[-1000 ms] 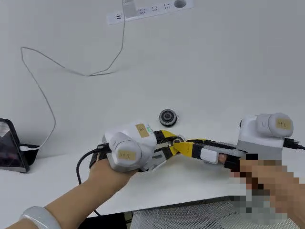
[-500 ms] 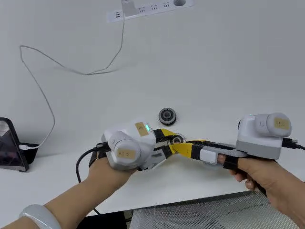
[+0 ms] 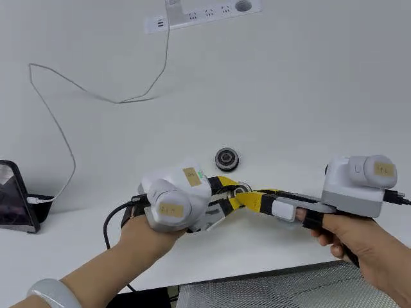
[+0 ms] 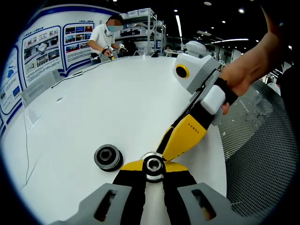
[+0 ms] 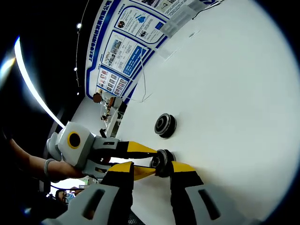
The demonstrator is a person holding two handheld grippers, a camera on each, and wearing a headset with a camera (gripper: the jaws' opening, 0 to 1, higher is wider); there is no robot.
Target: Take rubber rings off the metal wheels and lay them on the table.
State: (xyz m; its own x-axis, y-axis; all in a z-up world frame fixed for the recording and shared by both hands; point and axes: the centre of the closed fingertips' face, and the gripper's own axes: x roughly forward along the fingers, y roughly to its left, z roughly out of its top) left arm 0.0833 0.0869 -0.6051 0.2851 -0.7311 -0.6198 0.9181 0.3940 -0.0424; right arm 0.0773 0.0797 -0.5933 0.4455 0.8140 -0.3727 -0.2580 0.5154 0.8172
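- The left claw (image 4: 153,169) is closed on one metal wheel, the held wheel (image 4: 153,163). It holds it just above the counter (image 3: 289,115), near the front edge.
- The right claw (image 5: 157,168) comes in from the opposite side, its jaws drawn narrow against the same wheel's rim. I cannot tell whether they pinch rubber or metal.
- The second wheel (image 3: 226,158) lies flat on the counter just beyond both claws, apart from them. Its dark rubber ring (image 4: 97,158) looks to be in place.
- My judgement is that the task is at its start: the first ring is being worked on and none has been laid down yet.
- What is left is to pull this ring free, set it on the counter, then strip the second wheel.
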